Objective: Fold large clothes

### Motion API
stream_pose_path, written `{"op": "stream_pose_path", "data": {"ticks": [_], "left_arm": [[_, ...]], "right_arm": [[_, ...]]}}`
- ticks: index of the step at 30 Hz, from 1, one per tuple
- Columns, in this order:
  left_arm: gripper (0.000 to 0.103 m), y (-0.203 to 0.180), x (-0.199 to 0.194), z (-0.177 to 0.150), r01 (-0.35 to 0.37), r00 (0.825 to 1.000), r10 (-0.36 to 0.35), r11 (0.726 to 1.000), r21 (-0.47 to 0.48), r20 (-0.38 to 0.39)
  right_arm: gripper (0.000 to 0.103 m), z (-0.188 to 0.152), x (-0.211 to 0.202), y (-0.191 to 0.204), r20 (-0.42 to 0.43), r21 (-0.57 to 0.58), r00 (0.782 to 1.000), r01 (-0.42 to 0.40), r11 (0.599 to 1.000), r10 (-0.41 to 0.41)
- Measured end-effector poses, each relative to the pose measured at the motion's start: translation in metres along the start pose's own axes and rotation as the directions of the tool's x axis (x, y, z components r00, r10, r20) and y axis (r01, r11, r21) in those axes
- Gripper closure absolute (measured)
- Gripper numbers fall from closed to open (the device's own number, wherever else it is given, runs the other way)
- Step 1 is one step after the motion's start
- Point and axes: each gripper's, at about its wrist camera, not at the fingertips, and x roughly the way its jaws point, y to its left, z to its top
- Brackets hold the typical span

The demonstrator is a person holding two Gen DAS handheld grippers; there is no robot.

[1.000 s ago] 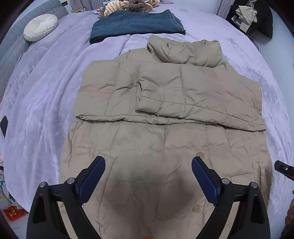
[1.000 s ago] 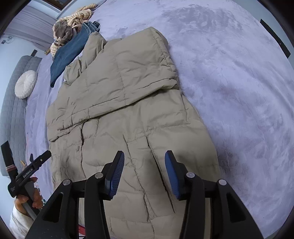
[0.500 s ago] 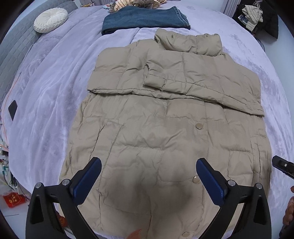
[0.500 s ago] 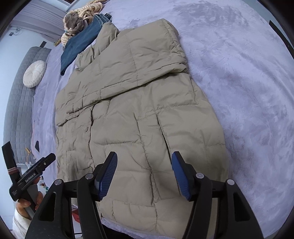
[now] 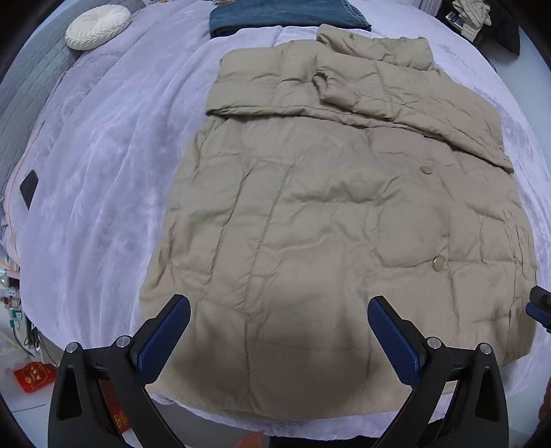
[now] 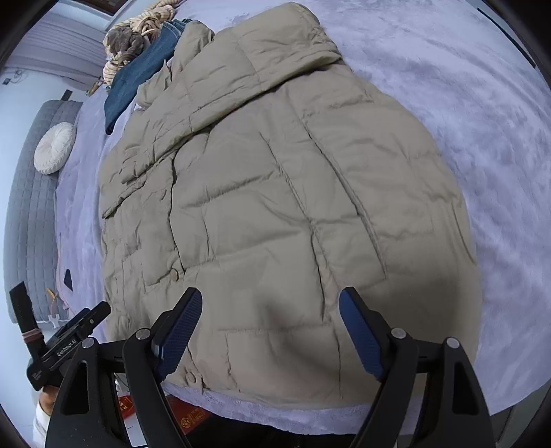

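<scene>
A: Where's the coat (image 5: pixel 330 220)?
B: Flat on the bed (image 5: pixel 103 193), sleeves folded in; puffy, soft, light.
A: Grippers?
B: Left gripper (image 5: pixel 279 339) wide, empty; right gripper (image 6: pixel 270 332) just opening, empty; I'd pinch the hem corners.

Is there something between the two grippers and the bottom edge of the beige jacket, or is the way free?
Nothing visible blocks them. The left gripper and the right gripper both hang open above the lower part of the beige jacket, with only bare fabric under the jaws. The folded jeans lie beyond the collar.
</scene>
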Motion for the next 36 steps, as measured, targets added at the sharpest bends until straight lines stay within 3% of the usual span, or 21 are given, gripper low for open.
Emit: {"op": "stream_pose_path", "data": {"ticks": [4, 7, 12, 20, 25, 29, 33, 34, 35, 36], "left_arm": [[0.000, 0.033, 0.009, -0.024, 0.020, 0.999, -0.021, 0.999, -0.034, -0.032], [0.000, 0.057, 0.016, -0.042, 0.103, 0.992, -0.108, 0.991, -0.090, -0.060], [0.000, 0.090, 0.022, -0.072, 0.242, 0.962, -0.262, 0.947, -0.210, -0.074], [0.000, 0.116, 0.030, -0.101, 0.331, 0.923, -0.370, 0.904, -0.272, -0.107], [0.000, 0.117, 0.047, -0.105, 0.394, 0.884, -0.449, 0.864, -0.314, -0.128], [0.000, 0.110, 0.053, -0.093, 0.436, 0.866, -0.492, 0.828, -0.353, -0.085], [0.003, 0.104, 0.057, -0.077, 0.482, 0.844, -0.535, 0.785, -0.389, -0.034], [0.016, 0.104, 0.058, -0.075, 0.492, 0.838, -0.545, 0.777, -0.393, -0.027], [0.036, 0.101, 0.059, -0.071, 0.502, 0.831, -0.556, 0.772, -0.389, -0.031], [0.047, 0.097, 0.060, -0.068, 0.504, 0.829, -0.557, 0.776, -0.379, -0.039]], "right_arm": [[0.016, -0.022, -0.004, -0.010, 0.014, 0.051, 1.000, 0.021, 0.998, -0.022], [0.016, -0.036, -0.008, -0.023, 0.032, 0.103, 0.999, 0.017, 0.995, -0.021], [0.016, -0.057, -0.016, -0.051, 0.067, 0.214, 0.998, -0.004, 0.977, -0.010], [0.015, -0.082, -0.011, -0.084, 0.086, 0.367, 0.996, -0.045, 0.929, 0.014], [0.015, -0.089, 0.002, -0.097, 0.077, 0.446, 0.996, -0.072, 0.892, 0.042], [0.015, -0.088, 0.014, -0.103, 0.074, 0.496, 0.995, -0.096, 0.863, 0.068], [0.014, -0.080, 0.025, -0.105, 0.102, 0.543, 0.984, -0.176, 0.821, 0.143], [0.014, -0.078, 0.027, -0.105, 0.120, 0.552, 0.978, -0.208, 0.807, 0.169], [0.014, -0.077, 0.028, -0.104, 0.141, 0.561, 0.970, -0.244, 0.791, 0.200], [0.014, -0.076, 0.028, -0.103, 0.156, 0.567, 0.962, -0.273, 0.777, 0.223]]}}
